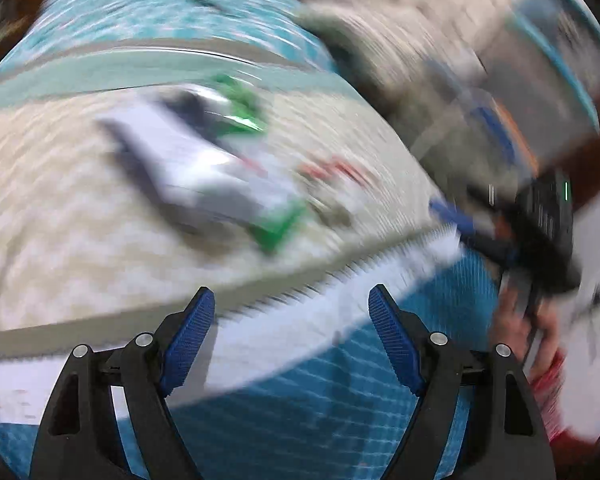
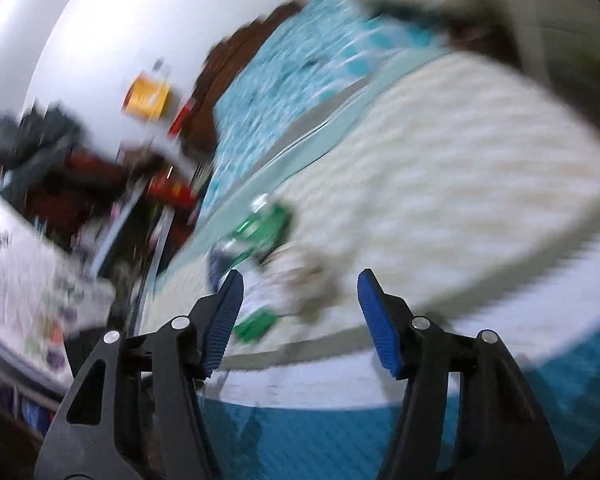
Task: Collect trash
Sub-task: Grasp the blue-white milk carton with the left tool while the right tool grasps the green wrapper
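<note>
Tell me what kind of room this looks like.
Probably a bedroom: a bed with a cream blanket over a teal patterned sheet, and a dark wooden headboard against a white wall.

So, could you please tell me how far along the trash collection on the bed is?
Nothing looks collected yet. The pile of wrappers, white and green, lies on the cream blanket. Both the left gripper and right gripper are open and empty, aimed toward it through heavy blur. All the picking up remains; no bin is discernible.

2 wrist fisheyes, both motion-blurred.
Each looks forward and down along its fingers at the bed (image 1: 80,248); both share the cream blanket (image 2: 460,168) and its litter (image 1: 204,160).
</note>
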{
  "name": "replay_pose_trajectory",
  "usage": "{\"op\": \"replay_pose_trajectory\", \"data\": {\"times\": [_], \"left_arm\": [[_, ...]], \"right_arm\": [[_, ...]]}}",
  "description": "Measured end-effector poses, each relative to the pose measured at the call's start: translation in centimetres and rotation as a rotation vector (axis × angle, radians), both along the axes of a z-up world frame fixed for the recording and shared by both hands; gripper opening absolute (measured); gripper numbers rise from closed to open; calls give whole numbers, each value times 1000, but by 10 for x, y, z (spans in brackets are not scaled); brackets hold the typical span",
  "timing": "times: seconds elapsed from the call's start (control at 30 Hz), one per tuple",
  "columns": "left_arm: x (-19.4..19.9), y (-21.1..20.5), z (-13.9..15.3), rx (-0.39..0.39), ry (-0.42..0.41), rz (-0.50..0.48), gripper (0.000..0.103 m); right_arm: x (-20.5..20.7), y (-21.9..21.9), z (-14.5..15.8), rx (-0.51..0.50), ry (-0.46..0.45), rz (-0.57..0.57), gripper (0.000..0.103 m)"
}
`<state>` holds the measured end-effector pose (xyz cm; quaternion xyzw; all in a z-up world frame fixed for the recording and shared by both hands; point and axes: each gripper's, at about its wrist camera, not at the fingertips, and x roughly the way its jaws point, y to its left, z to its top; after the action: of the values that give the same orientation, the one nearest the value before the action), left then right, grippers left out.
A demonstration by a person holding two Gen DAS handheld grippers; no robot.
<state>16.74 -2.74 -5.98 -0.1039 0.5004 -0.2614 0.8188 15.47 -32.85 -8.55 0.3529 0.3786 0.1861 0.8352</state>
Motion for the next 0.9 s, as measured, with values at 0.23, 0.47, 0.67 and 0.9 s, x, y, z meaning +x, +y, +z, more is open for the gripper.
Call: {"op": "replay_pose_trajectory", "data": {"times": [0.23,0.47,0.67,0.9], "left_arm": [[85,53,-5,-81,103,218,86],[113,39,-28,-35,132,206,75],[80,67,-22,-105,119,163,59],[21,97,-13,-81,110,88,56]], "right_arm": [[34,134,12,-361,-61,267,77],[48,175,-21,-676,-10,312,77],[27,147,-17,-545,-16,282,15],[-44,132,5,-313,-76,286,13]]}}
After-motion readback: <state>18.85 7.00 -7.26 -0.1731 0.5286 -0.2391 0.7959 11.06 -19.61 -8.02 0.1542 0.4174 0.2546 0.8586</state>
